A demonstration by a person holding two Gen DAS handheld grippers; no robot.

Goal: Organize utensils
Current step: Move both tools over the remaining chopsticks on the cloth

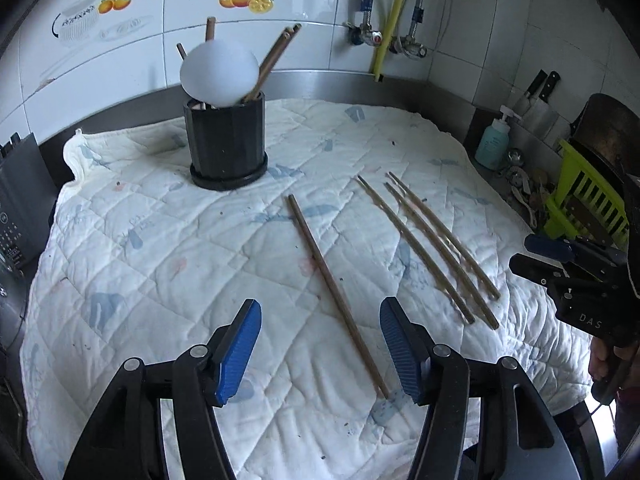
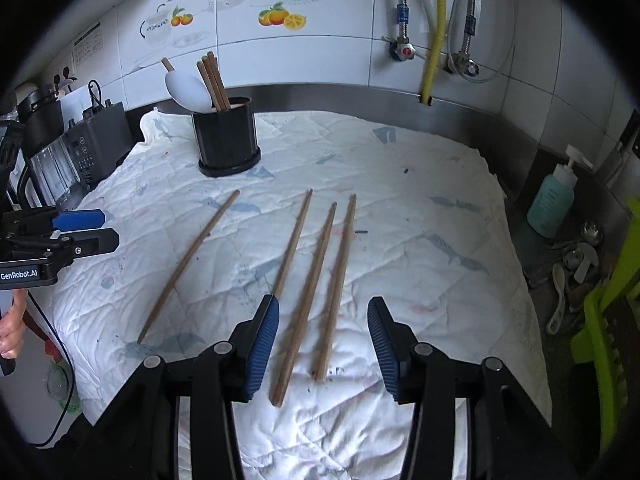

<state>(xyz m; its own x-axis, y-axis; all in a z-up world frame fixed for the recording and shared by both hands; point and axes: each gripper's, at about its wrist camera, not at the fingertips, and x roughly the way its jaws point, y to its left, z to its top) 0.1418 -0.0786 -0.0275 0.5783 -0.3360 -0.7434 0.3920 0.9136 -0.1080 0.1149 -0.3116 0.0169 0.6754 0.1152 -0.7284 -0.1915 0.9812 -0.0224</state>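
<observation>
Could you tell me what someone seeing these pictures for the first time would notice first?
Four loose chopsticks lie on the white quilted cloth: one apart on the left, three side by side. Behind them a black utensil holder stands with a white spoon and more chopsticks. The left gripper and right gripper are both open above the loose ones.

Both views are bright and evenly lit by soft, cool daylight, with no hard shadows on the quilt (image 1: 168,248). The tiled wall (image 1: 280,40) carries pale glare and faint reflections in its gloss. Fisheye distortion bends the counter edge and the tile lines into curves, and a black vignette darkens every corner. In the left view the white spoon (image 1: 219,73) is smeared into a soft blob. In the right view two chopsticks (image 2: 320,296) show fuzzy, motion-blurred edges. Far corners of the room sit dim and murky.
</observation>
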